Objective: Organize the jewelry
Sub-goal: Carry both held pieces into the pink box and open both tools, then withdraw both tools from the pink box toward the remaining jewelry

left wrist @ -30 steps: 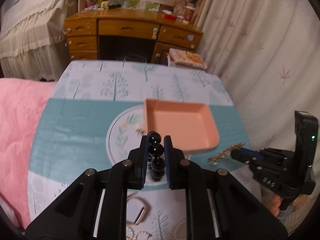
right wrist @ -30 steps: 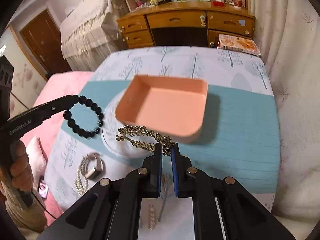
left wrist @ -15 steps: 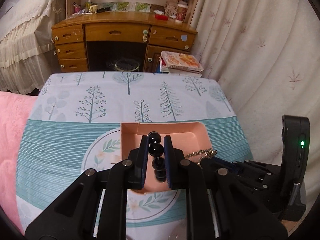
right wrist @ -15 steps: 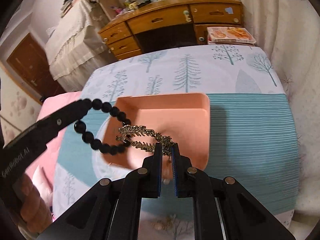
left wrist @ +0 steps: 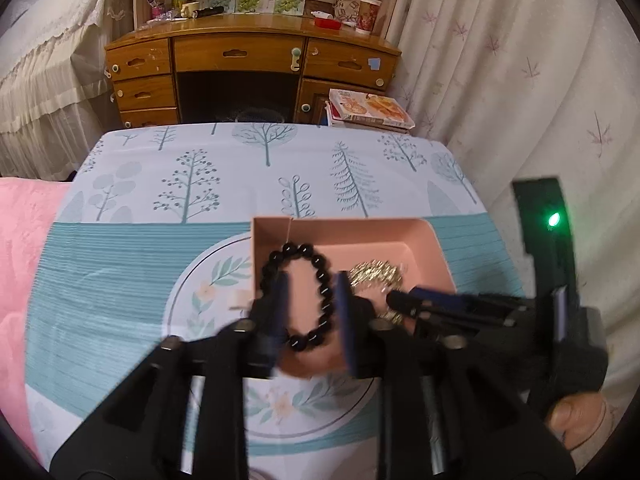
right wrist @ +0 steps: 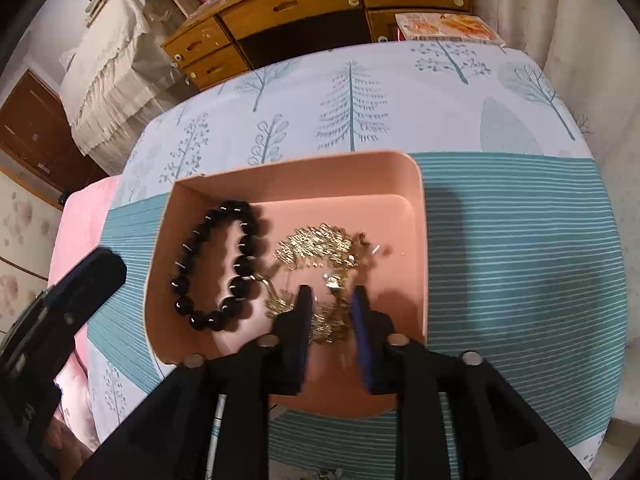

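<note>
Your worktop [left wrist: 132, 248] carries a cloth printed with trees and teal stripes. At the frame centre sits the pink tray [right wrist: 416, 240]. Inside it, the black bead bracelet [right wrist: 218, 264] lies at the left and the gold chain jewelry [right wrist: 316, 248] lies just beside it at the right. Your left tongs [left wrist: 310, 308] are spread apart and grip nothing; the bracelet shows between the fingers. Your right tongs [right wrist: 330, 320] are likewise spread, empty, above the gold chain. At the upper frame stands a wooden desk [left wrist: 240, 52] with drawers; books [left wrist: 368, 108] are stacked at its right. Curtains [left wrist: 520, 80] fill the right side, pink bedding [left wrist: 20, 260] the left edge. No writing is legible.
</note>
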The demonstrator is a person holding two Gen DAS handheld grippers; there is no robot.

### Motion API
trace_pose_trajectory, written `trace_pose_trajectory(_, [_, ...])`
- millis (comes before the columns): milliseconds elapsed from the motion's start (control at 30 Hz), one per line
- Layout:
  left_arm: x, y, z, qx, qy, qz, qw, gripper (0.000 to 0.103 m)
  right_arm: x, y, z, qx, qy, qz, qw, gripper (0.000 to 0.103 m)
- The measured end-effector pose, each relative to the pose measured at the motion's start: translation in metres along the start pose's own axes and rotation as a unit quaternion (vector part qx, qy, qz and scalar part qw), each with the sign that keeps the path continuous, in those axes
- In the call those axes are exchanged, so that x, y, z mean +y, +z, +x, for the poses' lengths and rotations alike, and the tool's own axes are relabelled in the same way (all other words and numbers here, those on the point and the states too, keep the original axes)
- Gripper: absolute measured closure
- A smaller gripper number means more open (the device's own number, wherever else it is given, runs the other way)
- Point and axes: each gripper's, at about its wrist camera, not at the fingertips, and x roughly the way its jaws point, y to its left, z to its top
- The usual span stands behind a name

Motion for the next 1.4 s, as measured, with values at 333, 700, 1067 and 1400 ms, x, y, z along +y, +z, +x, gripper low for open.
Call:
trace_pose_trajectory(333, [0.027, -0.041, -0.062, -0.015, 0.018, -0.001, 0.9997, 0.045, 0.016, -0.039, -0.059, -0.084, 0.028, -0.012, 0.996, 0.063])
trace_pose_trajectory(700, [0.052, -0.117, -0.126, -0.038, 0.07, -0.013, 0.9968, 0.045, 0.045, -0.125, -0.119, -0.123, 0.038, -0.065, 0.989, 0.062])
trace_pose_trajectory(1067, [0.06, -0.163, -0.142, -0.03, 0.093, -0.035, 0.9946, 0.045, 0.075, -0.197, -0.128, -0.123, 0.019, -0.133, 0.983, 0.062])
trace_pose_trajectory(1400, [0.057, -0.17, -0.125, -0.013, 0.101, -0.025, 0.9944, 0.045, 0.059, -0.205, -0.108, -0.095, 0.002, -0.108, 0.99, 0.054])
